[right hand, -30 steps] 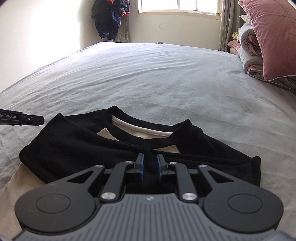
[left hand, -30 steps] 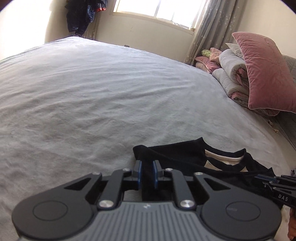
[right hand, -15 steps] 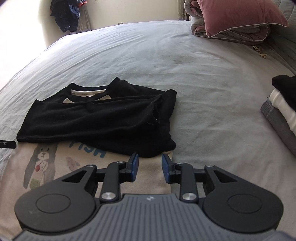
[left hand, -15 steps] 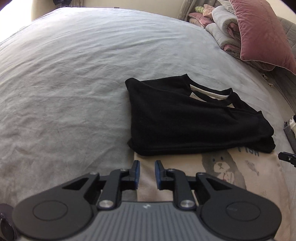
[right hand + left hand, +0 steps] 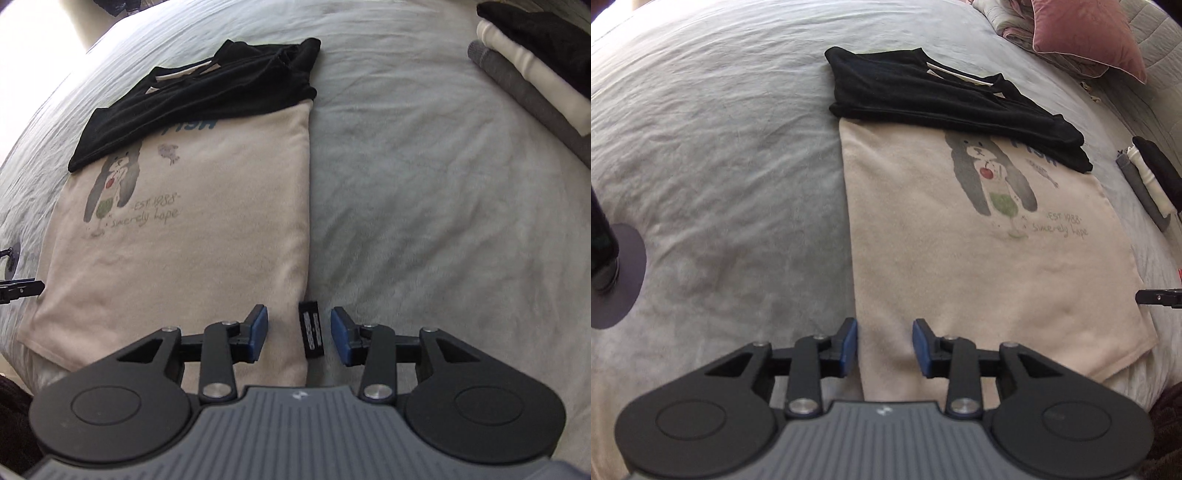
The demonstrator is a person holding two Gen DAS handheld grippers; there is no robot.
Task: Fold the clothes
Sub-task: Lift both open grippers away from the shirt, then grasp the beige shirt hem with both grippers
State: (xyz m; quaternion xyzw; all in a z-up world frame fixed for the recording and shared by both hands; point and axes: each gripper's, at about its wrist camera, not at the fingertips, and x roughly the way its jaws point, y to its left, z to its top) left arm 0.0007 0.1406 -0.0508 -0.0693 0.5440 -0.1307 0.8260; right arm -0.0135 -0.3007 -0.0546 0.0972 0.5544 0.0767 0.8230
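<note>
Left wrist view: the left gripper (image 5: pixel 884 347) hangs with its jaws wide apart and holds nothing. Its blue pads (image 5: pixel 849 346) straddle the near left edge of the cream T-shirt (image 5: pixel 960 258), which lies flat on the grey bedspread (image 5: pixel 720 166). The shirt's black sleeves (image 5: pixel 942 96) are folded in across its far end, above a printed dog (image 5: pixel 991 173) and some script lettering. Right of the shirt, at the frame edge, sits a stack of folded clothes (image 5: pixel 1145 181). Beyond the shirt's far right corner lies a pink pillow (image 5: pixel 1086 33) on rolled bedding. Left of the shirt, a dark post on a round base (image 5: pixel 613 273) stands on the bedspread. A black gripper tip (image 5: pixel 1158 297) shows just beside the shirt's right edge.

Right wrist view: the right gripper (image 5: pixel 299 334) is also wide open and empty. Its jaws bracket the near right edge of the T-shirt (image 5: pixel 203 240), with a small black label (image 5: pixel 312 334) from that edge between the pads (image 5: pixel 258 332). The black sleeves (image 5: pixel 207 92) cover the shirt's far end. Right of the shirt, well apart, is the stack of 3 folded garments (image 5: pixel 532 70), grey, white and black. The other gripper's tip (image 5: pixel 20 290) shows at the shirt's left edge.
</note>
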